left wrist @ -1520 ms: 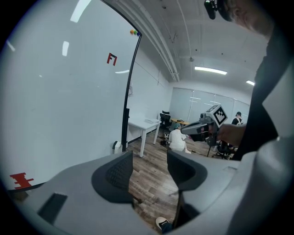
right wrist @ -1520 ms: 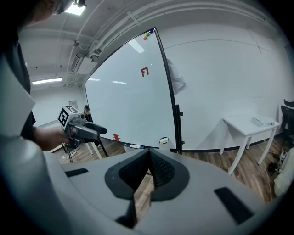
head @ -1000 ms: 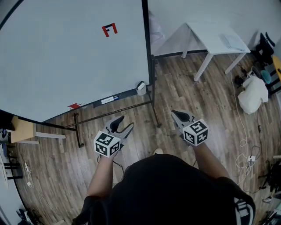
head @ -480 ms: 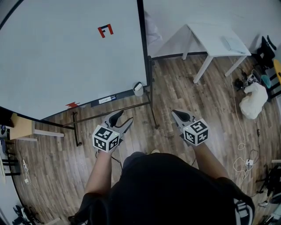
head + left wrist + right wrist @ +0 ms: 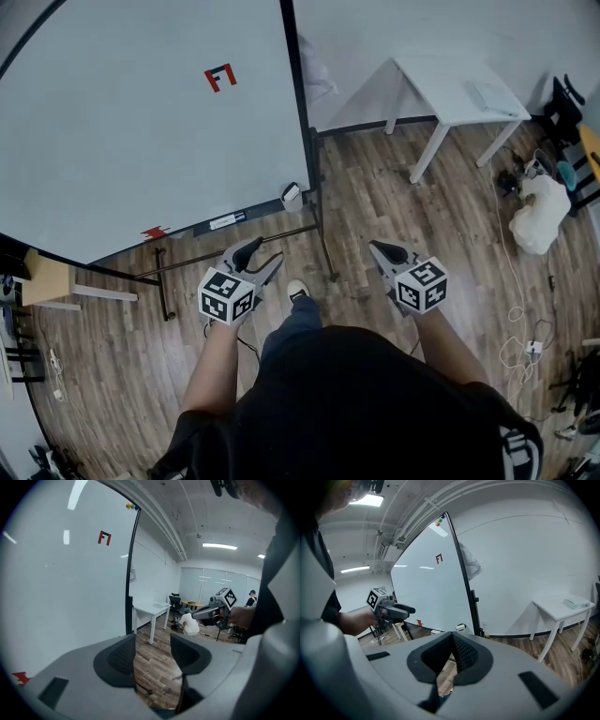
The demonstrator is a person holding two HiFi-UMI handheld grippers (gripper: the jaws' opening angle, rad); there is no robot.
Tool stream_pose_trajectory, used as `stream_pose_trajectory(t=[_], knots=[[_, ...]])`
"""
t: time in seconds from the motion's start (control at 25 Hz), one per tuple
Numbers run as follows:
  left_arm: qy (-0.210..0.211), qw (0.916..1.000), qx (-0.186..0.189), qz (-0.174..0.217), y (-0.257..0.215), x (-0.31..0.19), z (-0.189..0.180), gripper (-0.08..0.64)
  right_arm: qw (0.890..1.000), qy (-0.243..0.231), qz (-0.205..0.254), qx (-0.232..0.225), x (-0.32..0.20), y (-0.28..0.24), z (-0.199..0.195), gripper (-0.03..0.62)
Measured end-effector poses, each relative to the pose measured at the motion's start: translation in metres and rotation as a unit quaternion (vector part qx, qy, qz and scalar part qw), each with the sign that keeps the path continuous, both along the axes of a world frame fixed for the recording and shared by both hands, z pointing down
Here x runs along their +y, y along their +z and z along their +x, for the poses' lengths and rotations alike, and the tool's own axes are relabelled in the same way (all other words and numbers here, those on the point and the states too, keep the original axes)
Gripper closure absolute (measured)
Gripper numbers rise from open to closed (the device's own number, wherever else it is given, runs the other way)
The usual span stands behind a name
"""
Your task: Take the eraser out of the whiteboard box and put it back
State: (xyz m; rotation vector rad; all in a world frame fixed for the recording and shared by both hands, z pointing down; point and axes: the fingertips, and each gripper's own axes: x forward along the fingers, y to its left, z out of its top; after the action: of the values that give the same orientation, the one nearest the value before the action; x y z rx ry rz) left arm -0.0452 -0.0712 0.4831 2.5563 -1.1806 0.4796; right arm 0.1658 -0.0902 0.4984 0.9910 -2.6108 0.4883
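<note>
Head view has both tongs held low over the floor [image 5: 394, 197], short of the whiteboard [image 5: 141, 122]. Of the pair, the left tongs [image 5: 266, 251] stand part-open with only floor showing in the gap; the right tongs [image 5: 377, 247] are pressed together on nothing. The box [image 5: 292, 193] sits at the tray [image 5: 225, 222] end, ahead of the left tongs and ahead-left of the right tongs, well apart from both (the eraser inside is too small to make out). I judge the eraser light, stiff-backed with a soft felt face. Pinch it across the narrow sides near the middle and lift straight, so the small box does not tip.
</note>
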Motion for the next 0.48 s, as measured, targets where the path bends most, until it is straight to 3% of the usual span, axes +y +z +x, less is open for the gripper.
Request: stream_pose_trajectory(t=[0.48], knots=[[0.008,1.0000,0.006,-0.001,0.005,-0.028,-0.007,0.318,1.000,-0.005,-0.004,0.017,-0.018,0.001,-0.011,0.597]])
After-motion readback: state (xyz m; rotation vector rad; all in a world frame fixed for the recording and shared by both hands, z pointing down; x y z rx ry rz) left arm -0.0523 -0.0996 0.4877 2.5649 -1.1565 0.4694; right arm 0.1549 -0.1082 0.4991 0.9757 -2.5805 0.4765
